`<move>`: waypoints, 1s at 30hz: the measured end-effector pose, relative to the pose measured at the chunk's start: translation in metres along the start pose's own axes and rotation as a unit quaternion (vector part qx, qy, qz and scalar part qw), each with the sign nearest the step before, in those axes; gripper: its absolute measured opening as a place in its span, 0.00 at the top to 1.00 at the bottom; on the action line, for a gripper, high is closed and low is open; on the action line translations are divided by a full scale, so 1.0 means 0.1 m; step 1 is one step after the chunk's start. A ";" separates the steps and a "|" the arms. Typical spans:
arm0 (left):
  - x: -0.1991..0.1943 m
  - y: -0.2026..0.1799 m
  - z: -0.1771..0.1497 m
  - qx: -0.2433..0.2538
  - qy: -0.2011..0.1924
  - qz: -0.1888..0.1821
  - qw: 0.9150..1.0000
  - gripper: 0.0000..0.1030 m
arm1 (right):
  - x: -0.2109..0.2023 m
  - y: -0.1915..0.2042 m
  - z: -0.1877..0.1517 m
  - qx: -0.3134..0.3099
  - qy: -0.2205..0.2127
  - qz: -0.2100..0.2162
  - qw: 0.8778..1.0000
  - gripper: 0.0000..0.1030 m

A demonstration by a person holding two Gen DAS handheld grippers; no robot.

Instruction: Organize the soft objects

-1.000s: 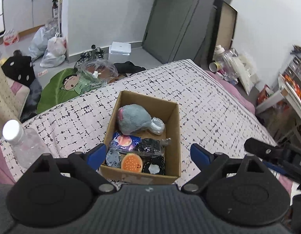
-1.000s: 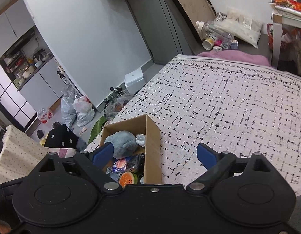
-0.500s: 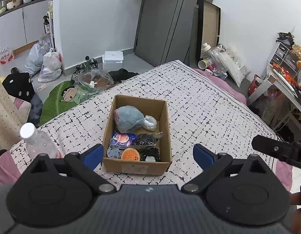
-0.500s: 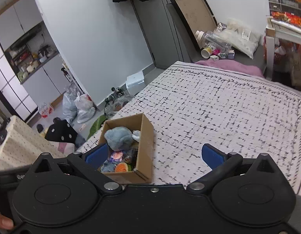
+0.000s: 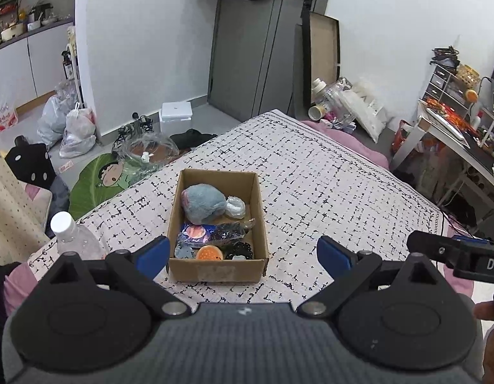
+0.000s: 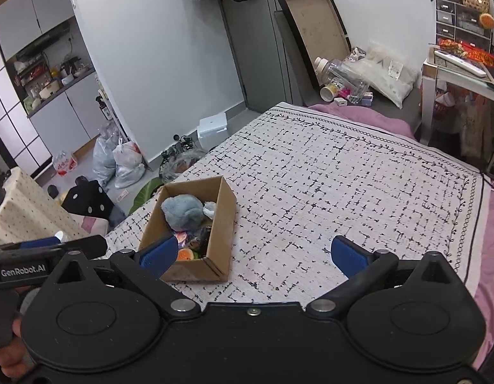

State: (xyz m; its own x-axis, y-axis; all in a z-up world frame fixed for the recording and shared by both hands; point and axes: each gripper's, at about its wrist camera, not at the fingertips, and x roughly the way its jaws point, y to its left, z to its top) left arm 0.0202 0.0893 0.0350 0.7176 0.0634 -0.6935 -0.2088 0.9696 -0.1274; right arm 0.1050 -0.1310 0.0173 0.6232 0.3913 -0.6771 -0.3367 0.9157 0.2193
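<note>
box (image 5: 216, 271) brown | plush (image 5: 202, 203) grey-blue | bedspread (image 5: 326, 192) white, black dashed grid | sheet (image 6: 493, 256) pink | finger pads (image 5: 333, 256) blue

From my remote feed: a clear plastic bottle (image 5: 74, 240) lies at the patterned bedspread's (image 5: 326, 192) edge, white bags (image 5: 77, 128) on the floor.

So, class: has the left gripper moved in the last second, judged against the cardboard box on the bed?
Yes. The left gripper has pulled back and up from the box: the box looks smaller and sits clear ahead of it, and more of the bed shows.
</note>
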 end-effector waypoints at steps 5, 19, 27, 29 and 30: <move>-0.11 -0.03 -0.04 0.006 -0.008 -0.001 1.000 0.03 | -0.10 0.03 -0.02 -0.010 -0.004 -0.001 1.000 0.00; -0.39 -0.08 -0.08 0.023 -0.023 -0.014 0.999 0.02 | -0.34 0.05 -0.09 -0.035 -0.007 0.009 0.999 0.00; -0.47 -0.11 -0.13 0.033 -0.022 -0.020 0.999 0.02 | -0.41 0.05 -0.10 -0.040 -0.008 0.012 0.999 0.00; -0.49 -0.11 -0.14 0.035 -0.022 -0.022 0.999 0.02 | -0.42 0.07 -0.11 -0.044 -0.010 0.012 0.999 0.00; -0.50 -0.11 -0.14 0.036 -0.024 -0.022 0.999 0.02 | -0.42 0.08 -0.11 -0.046 -0.011 0.011 0.999 0.00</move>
State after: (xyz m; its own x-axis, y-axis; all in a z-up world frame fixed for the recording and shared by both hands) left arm -0.0228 0.0721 0.0607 0.7559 0.0306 -0.6540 -0.1301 0.9860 -0.1042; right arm 0.0681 -0.1414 0.0396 0.6301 0.4139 -0.6570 -0.4129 0.8952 0.1679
